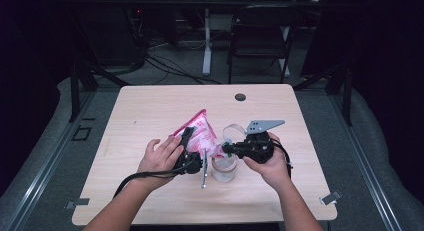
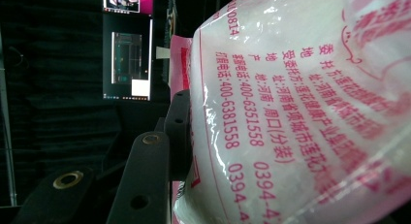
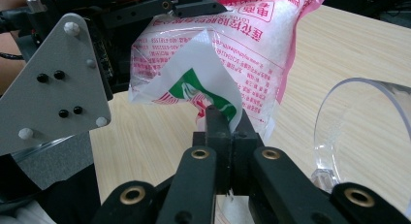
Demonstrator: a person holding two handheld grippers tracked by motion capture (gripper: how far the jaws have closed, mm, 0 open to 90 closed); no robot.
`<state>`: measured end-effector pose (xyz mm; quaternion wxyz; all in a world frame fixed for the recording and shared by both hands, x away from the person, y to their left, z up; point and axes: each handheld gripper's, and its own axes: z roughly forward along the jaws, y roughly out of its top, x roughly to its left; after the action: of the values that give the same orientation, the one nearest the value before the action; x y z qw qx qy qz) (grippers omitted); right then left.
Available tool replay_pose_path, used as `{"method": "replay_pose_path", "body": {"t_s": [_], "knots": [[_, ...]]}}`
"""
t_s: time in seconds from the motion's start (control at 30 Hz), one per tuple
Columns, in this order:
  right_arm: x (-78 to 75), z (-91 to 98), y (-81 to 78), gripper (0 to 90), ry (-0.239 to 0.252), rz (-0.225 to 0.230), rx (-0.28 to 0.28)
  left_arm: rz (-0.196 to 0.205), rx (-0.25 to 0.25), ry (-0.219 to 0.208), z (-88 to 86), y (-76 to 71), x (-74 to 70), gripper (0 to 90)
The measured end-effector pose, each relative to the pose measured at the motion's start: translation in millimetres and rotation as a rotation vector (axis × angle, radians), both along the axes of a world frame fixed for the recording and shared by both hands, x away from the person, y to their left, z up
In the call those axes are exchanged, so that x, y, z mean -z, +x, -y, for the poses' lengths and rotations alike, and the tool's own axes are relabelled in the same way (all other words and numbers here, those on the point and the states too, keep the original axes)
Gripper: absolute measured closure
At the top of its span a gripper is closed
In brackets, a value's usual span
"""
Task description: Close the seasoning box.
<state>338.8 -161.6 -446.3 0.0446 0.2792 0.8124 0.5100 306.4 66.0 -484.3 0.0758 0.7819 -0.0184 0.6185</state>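
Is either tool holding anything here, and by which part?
Both hold the pink bag. The left tool clamps its side edge; the right tool pinches a folded-over corner flap.

Bag [image 2: 300, 112] reads "400-6381558" (pink, beside Chinese print).

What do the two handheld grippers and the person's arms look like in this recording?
Both the left gripper and right gripper are black, with jointed linkage fingers showing brass-coloured pivot pins. Each carries a grey three-cornered plate with black and white studs. A black cable trails from each. The person's forearms are bare, with no sleeves in view.
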Motion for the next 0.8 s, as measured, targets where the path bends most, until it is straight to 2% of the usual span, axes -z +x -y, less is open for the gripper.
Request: {"method": "replay_pose_path", "body": {"t_s": [0.8], "knots": [[0.0, 0.8, 0.1, 90.0, -0.004, 0.003, 0.005, 0.004, 0.003, 0.011, 1.6, 0.1, -3.9, 65.9]]}}
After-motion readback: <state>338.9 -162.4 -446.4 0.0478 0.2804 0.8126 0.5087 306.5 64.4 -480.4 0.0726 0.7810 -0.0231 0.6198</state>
